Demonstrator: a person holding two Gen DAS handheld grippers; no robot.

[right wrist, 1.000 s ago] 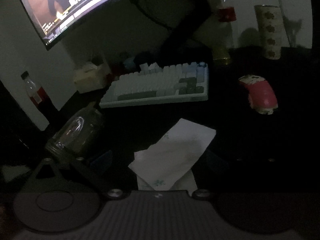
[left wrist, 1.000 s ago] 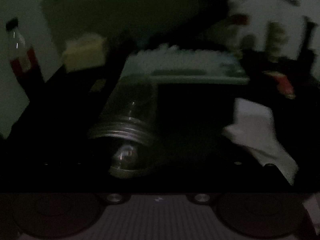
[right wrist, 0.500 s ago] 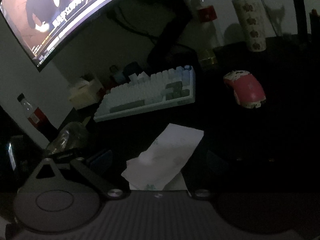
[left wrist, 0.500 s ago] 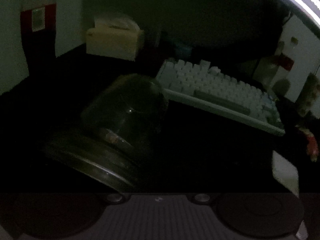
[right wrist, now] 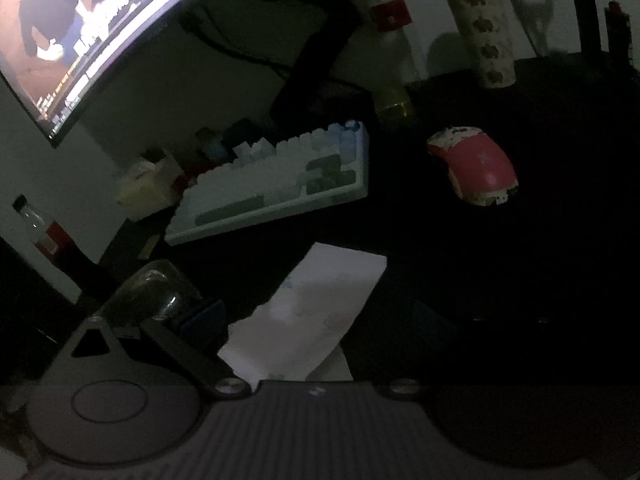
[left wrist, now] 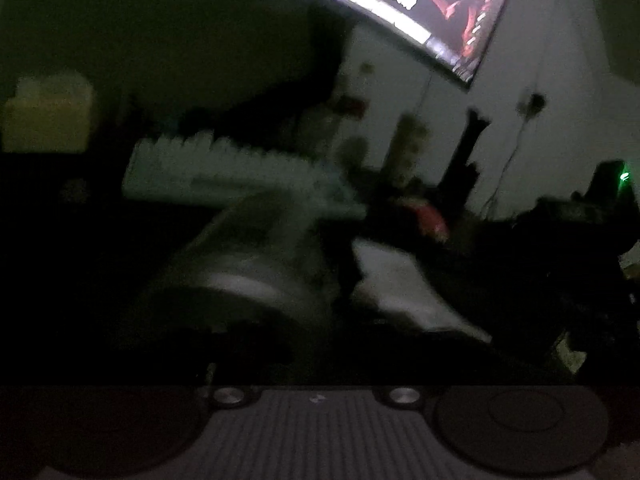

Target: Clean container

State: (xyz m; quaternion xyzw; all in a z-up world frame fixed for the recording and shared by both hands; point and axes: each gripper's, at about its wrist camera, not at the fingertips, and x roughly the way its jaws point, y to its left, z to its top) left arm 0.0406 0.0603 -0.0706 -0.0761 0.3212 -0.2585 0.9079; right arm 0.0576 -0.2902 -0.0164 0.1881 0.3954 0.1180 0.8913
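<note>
My left gripper (left wrist: 316,344), jaws opening, has the blurred clear glass jar (left wrist: 248,276) lying just ahead on the dark table (right wrist: 500,280), the white paper towel (right wrist: 316,312) at its three o'clock, while I cannot tell my right gripper's (right wrist: 320,340) state.

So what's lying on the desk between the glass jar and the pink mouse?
The white paper towel lies between the glass jar and the pink mouse, on the dark desk in front of the keyboard. The right wrist view shows it clearly.
</note>
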